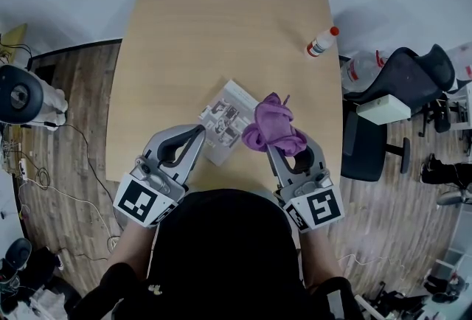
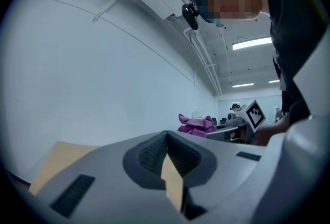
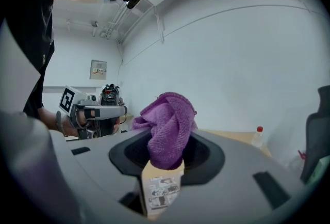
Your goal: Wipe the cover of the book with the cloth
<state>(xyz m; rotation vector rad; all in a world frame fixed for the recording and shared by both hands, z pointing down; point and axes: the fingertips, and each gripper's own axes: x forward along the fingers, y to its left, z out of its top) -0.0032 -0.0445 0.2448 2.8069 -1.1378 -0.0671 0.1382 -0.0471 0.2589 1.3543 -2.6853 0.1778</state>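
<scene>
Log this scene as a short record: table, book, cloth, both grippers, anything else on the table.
table: light wood
book: lies flat near the front edge, illustrated cover up
cloth: purple, bunched, over the book's right part
right gripper: shut on cloth
left gripper: jaw tips together, nothing held, beside the book's left edge
bottle: white, red cap, lying near the far right corner

Bunched purple cloth [image 1: 273, 127] over the right edge of a thin, picture-covered book [image 1: 224, 122], flat and askew.
</scene>
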